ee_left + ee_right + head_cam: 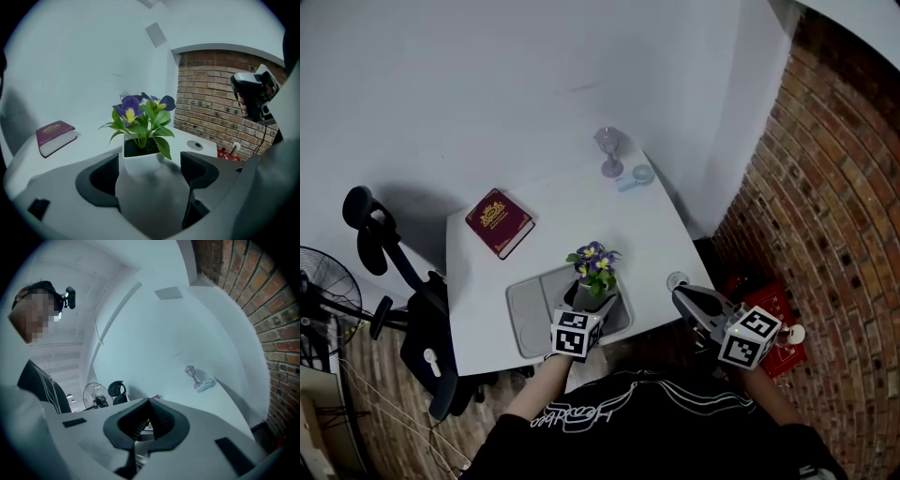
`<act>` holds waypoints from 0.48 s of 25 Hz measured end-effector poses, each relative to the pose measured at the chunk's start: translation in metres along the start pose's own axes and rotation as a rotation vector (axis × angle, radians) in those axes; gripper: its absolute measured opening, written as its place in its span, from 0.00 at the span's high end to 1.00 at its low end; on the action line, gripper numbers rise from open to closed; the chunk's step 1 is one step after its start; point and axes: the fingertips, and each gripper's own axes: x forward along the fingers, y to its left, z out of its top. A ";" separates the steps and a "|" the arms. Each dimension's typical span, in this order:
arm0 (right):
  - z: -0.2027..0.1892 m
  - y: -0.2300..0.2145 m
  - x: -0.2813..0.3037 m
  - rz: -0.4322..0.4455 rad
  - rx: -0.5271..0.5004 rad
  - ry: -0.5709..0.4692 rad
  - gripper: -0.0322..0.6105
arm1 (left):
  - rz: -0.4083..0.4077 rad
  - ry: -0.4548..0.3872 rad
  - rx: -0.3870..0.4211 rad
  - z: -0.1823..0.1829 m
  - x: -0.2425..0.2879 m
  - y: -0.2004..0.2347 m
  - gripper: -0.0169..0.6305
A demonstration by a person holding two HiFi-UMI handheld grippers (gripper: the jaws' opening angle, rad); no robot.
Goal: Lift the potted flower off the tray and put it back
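The potted flower (595,263), purple and yellow blooms in a small white square pot (140,161), stands upright on the grey tray (529,315) near the table's front edge. My left gripper (150,171) is open, its jaws wide apart on either side of the pot, and the dark pads (105,176) do not touch it. In the head view this left gripper (590,300) sits at the tray's right part, right behind the pot. My right gripper (149,402) is shut with nothing between its jaws. That right gripper (681,296) hovers off the table's front right corner.
A maroon book (499,222) lies at the table's left. A clear goblet (609,150) and a tape roll (638,174) stand at the far corner. A round grommet (677,279) sits near the right edge. An office chair (412,309) and a fan (323,291) are left; a brick wall (825,197) is right.
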 end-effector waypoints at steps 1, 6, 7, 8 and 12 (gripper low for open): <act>0.001 -0.003 -0.001 -0.006 0.003 -0.001 0.95 | 0.001 -0.008 -0.005 0.002 0.003 0.002 0.36; 0.004 -0.012 -0.004 -0.027 0.005 -0.014 0.95 | -0.007 -0.031 -0.024 0.007 0.015 0.012 0.36; 0.005 -0.013 -0.004 -0.027 0.008 -0.018 0.95 | -0.011 -0.022 -0.020 0.006 0.017 0.013 0.36; 0.006 -0.014 -0.004 -0.028 0.008 -0.019 0.95 | -0.021 -0.010 -0.017 0.005 0.019 0.014 0.36; 0.005 -0.018 -0.003 -0.036 -0.005 -0.005 0.95 | -0.084 0.019 -0.026 0.001 0.024 0.011 0.37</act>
